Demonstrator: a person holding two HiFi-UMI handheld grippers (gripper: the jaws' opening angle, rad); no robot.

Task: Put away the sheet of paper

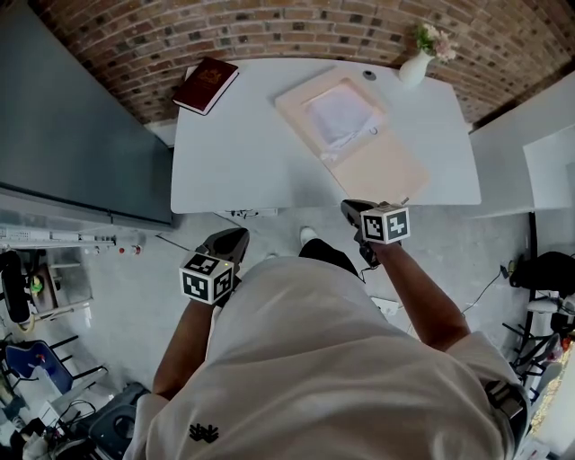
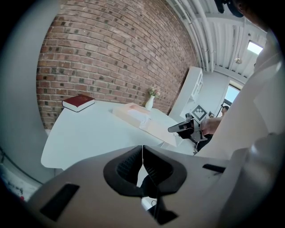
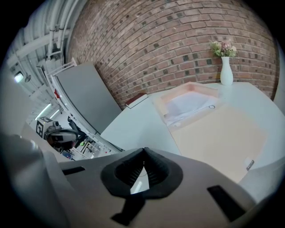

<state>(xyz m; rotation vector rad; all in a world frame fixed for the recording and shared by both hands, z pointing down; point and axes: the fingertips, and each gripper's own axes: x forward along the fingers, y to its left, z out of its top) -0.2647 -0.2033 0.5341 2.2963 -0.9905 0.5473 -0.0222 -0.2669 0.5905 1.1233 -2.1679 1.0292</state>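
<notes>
Currently your left gripper (image 1: 235, 237) and right gripper (image 1: 352, 208) are both pinched shut on nothing, at mid-frame just off the near edge of the white table (image 1: 243, 153). The sheet of paper (image 1: 340, 115) lies in the one open peach folder (image 1: 386, 166), upper centre. One red book (image 1: 206, 84) sits upper left and one vase (image 1: 414, 67) of flowers upper right. The book's gold print is too small to read.

Red book (image 1: 206, 84), flower vase (image 1: 413, 68), brick wall (image 1: 269, 27)
</notes>
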